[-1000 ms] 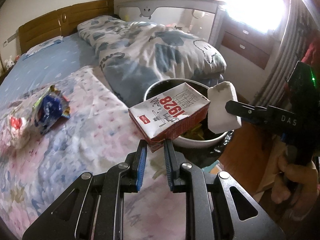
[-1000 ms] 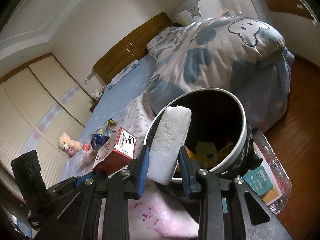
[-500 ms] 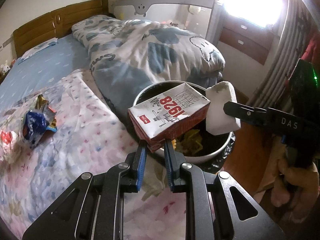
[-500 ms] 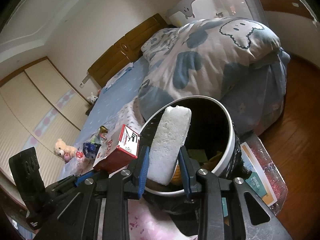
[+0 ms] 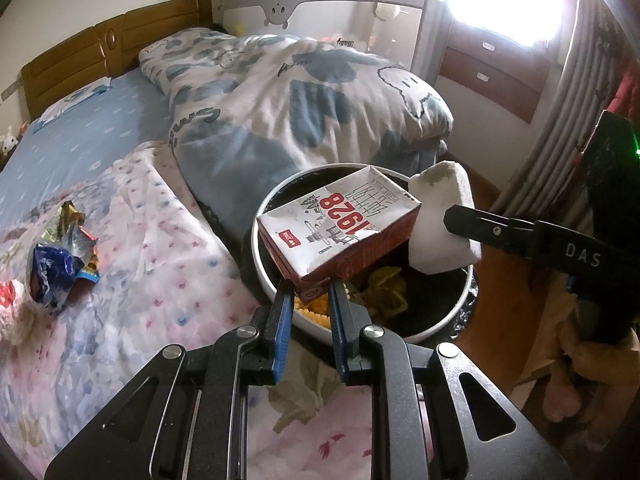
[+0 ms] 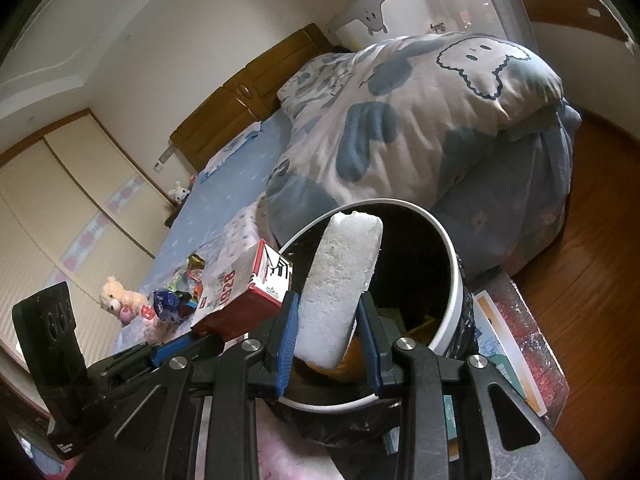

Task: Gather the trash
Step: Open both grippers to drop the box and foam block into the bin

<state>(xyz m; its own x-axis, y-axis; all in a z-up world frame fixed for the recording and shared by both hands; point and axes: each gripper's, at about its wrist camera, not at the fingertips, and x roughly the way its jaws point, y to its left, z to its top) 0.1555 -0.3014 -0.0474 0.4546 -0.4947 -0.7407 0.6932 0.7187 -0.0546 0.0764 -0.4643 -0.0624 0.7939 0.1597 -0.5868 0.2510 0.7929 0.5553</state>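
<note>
My left gripper is shut on a red and white milk carton marked 1928 and holds it over the near rim of a round white bin with a black liner. My right gripper is shut on a white foam block and holds it above the bin. The block and the right gripper's finger show at the right of the left wrist view. The carton shows left of the block in the right wrist view. Yellow trash lies in the bin.
Crumpled snack wrappers lie on the floral bedsheet to the left. A rumpled blue and white duvet lies behind the bin. Books lie on the wooden floor right of the bin. A plush toy sits far left.
Both grippers have moved forward with their loads, so the carton and the foam block now hang over the bin opening. The wrappers have slid left in view.
</note>
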